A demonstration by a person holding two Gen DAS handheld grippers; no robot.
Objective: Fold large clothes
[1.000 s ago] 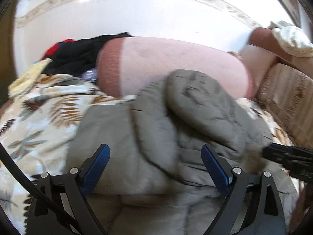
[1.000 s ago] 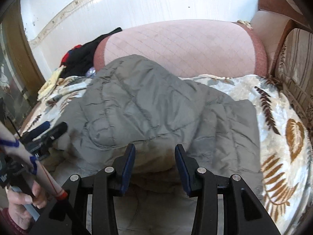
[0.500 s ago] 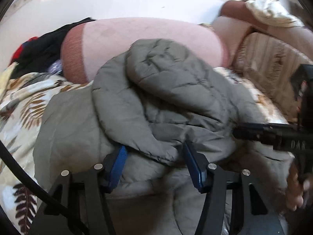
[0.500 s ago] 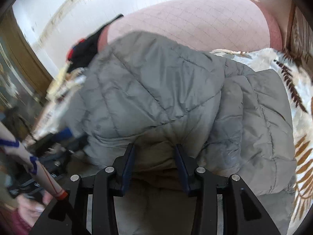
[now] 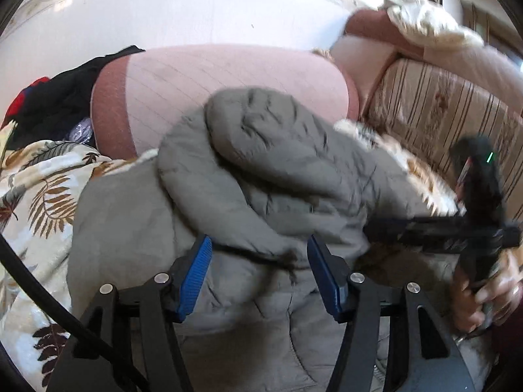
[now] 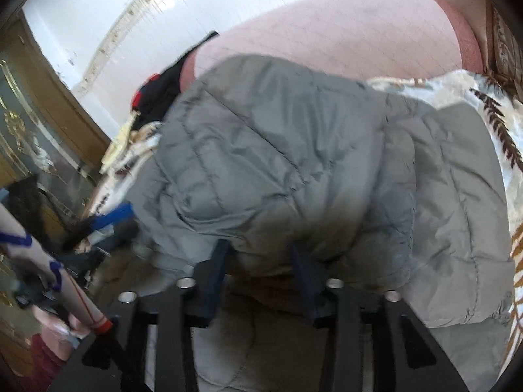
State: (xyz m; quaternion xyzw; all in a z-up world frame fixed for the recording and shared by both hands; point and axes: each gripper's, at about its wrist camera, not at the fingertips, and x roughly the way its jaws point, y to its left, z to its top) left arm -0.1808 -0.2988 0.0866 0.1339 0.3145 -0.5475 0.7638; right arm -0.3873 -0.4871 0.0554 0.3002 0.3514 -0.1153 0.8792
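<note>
A grey quilted puffer jacket lies bunched on a leaf-print blanket; it fills the right wrist view too. My left gripper has its blue pads apart, with a thick folded edge of the jacket between them. My right gripper has its jaws partly closed around a fold of the jacket; the fabric drapes over its fingertips. The right gripper also shows in the left wrist view, at the jacket's right side. The left gripper shows in the right wrist view, at the jacket's left edge.
A pink quilted cushion sits behind the jacket. Dark and red clothes are piled at the back left. A striped sofa back runs along the right. A wooden cabinet stands at the left.
The left gripper closed from wide open onto the jacket's folded edge. Both grippers moved forward and lifted the jacket, which now bulges closer in the right wrist view.
</note>
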